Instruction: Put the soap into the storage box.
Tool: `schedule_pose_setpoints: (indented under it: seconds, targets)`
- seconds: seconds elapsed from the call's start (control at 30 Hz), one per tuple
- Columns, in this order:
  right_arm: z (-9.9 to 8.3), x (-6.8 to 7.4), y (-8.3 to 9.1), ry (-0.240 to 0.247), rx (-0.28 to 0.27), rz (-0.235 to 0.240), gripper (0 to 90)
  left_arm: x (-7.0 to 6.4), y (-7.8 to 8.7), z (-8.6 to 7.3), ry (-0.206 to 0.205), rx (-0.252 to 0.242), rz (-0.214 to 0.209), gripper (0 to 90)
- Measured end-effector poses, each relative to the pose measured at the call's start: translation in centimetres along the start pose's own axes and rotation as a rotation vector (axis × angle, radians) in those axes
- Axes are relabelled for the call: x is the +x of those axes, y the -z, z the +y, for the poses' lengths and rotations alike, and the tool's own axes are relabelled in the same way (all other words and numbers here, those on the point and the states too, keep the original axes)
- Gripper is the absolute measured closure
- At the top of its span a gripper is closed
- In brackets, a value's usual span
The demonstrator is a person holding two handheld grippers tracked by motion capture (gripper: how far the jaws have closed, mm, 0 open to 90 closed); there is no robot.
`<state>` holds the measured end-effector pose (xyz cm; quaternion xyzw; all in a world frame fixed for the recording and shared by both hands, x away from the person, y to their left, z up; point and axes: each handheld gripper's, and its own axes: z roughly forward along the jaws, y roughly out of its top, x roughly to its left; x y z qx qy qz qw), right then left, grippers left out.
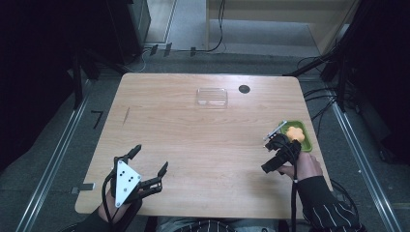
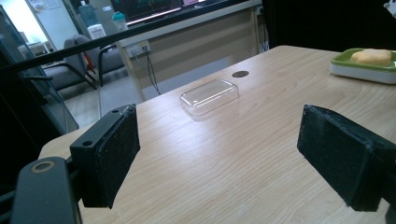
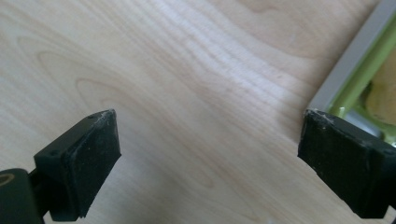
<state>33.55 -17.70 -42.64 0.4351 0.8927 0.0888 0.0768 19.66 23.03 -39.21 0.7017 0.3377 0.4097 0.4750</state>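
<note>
A small green tray (image 1: 308,139) sits near the table's right edge with an orange, flower-shaped piece (image 1: 294,132) in it. My right gripper (image 1: 276,140) hangs over the tray's left edge, pointing down at the table. In the right gripper view, my right gripper (image 3: 208,163) is open and holds nothing, with one pad (image 3: 348,161) over the tray's grey-rimmed corner (image 3: 345,60). My left gripper (image 1: 151,159) rests low at the table's front left, open and holding nothing. From the left gripper view, my left gripper (image 2: 229,158) faces the tray (image 2: 359,72) and the orange piece (image 2: 371,56) far off.
A clear plastic box (image 1: 212,96) lies at the back middle of the wooden table (image 1: 193,145), also seen as the clear plastic box (image 2: 210,96). A round dark hole (image 1: 244,89) is just to its right. Cables and dark stands surround the table.
</note>
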Motion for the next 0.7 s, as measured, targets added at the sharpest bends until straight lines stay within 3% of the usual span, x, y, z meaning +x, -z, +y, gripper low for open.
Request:
schedule_pose_setpoints:
  seconds: [0.5,0.7]
  targets:
    - [-1.8,3.6,-1.2,0.088,0.026,0.043,5.9,0.0,0.0,0.0,0.000,-0.001,0.000,13.5]
    - [-2.1,4.2,-1.8,0.132,0.041,0.065,6.0,-0.1,0.0,0.0,-0.004,0.002,0.001,13.5]
